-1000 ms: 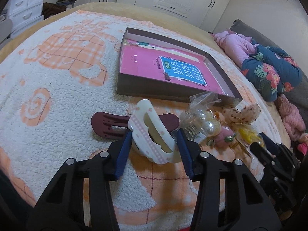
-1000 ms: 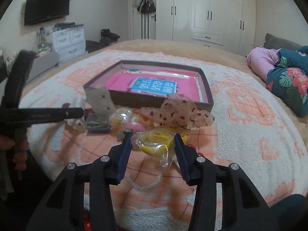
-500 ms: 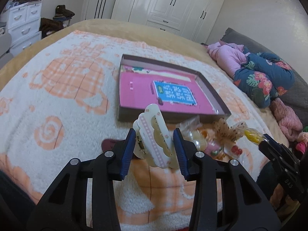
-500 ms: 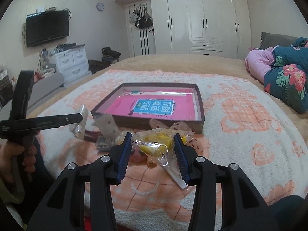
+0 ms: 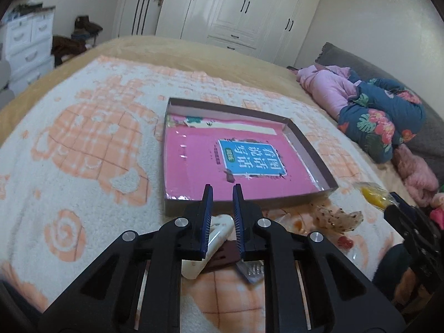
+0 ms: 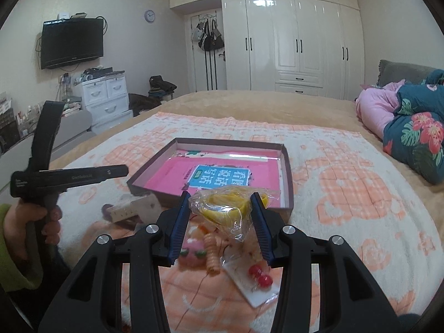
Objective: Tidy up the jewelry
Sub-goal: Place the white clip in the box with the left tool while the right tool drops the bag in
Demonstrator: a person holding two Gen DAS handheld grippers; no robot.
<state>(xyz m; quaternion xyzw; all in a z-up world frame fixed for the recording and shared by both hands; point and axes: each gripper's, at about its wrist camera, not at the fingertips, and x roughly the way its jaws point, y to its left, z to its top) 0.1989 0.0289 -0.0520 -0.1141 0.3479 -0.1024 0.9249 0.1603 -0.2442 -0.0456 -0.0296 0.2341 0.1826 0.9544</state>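
Clip [image 5: 216, 233] slipped from L tongs [image 5: 222, 194] | jaws just closed empty | R tongs [image 6: 220, 205] holding bag [image 6: 227, 208]

The left gripper [image 5: 222, 191] has just closed with nothing between its jaws, hanging over the near wall of the shallow box [image 5: 312, 149]. Below it, on the blanket [image 5: 83, 149], lies the white hair clip [image 5: 215, 238] across a dark red clip [image 5: 226, 255].
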